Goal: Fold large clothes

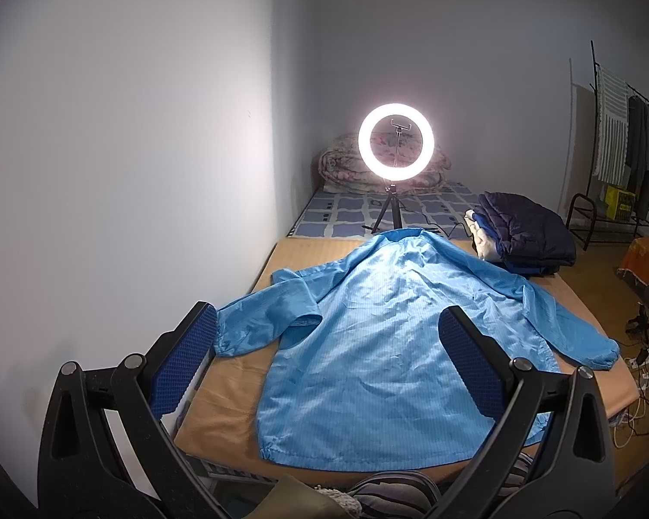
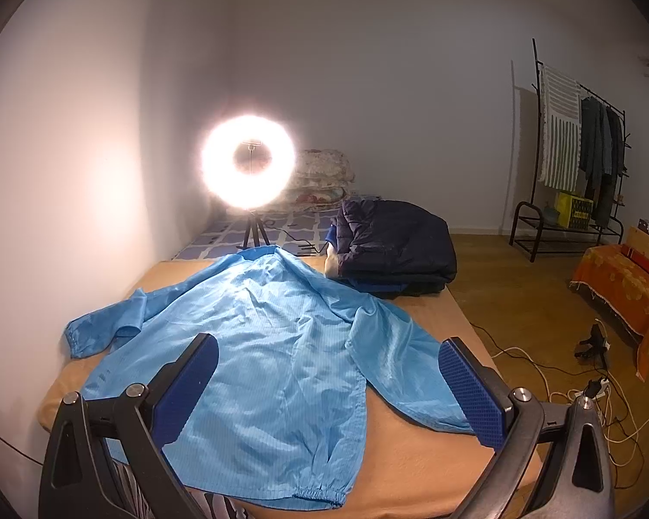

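Note:
A large light-blue jacket [image 1: 380, 337] lies spread flat, back up, on a tan-covered bed [image 1: 233, 372], collar toward the far end. Its left sleeve [image 1: 264, 324] is bent near the wall and its right sleeve [image 1: 562, 328] stretches toward the bed's right edge. My left gripper [image 1: 329, 333] hovers above the near hem, open, with nothing between its blue pads. In the right wrist view the same jacket [image 2: 272, 346] fills the bed [image 2: 419, 450], and my right gripper [image 2: 329, 363] hangs open above the lower right part, holding nothing.
A lit ring light on a tripod [image 1: 396, 147] stands past the collar. A stack of dark folded clothes [image 1: 523, 233] sits at the far right of the bed. A wall runs along the left. Cables [image 2: 584, 398] lie on the wooden floor; a clothes rack [image 2: 579, 164] stands beyond.

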The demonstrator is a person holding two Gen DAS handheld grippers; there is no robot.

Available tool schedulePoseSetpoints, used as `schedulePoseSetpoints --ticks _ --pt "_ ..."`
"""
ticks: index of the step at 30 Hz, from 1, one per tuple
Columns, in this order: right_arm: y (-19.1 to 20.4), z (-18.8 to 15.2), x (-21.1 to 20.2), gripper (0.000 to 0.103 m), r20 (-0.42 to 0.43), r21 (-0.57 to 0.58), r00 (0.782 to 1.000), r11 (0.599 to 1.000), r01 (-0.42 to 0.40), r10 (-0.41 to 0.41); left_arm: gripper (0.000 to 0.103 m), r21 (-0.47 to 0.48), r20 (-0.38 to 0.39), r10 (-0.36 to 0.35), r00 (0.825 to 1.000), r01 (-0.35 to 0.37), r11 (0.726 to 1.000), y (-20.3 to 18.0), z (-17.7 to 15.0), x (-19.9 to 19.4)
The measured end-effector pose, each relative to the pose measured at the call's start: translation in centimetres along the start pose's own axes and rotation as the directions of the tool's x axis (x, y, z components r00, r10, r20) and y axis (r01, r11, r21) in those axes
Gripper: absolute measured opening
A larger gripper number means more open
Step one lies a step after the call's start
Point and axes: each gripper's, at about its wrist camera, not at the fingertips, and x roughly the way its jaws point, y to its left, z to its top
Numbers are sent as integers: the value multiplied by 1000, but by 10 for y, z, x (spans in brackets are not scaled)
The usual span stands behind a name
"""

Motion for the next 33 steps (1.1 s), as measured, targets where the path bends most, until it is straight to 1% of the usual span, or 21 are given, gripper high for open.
schedulePoseSetpoints --ticks 33 --pt "2 0 0 103 4 -9 1000 1000 2 -2 103 -3 0 -3 1000 3 1000 4 1 0"
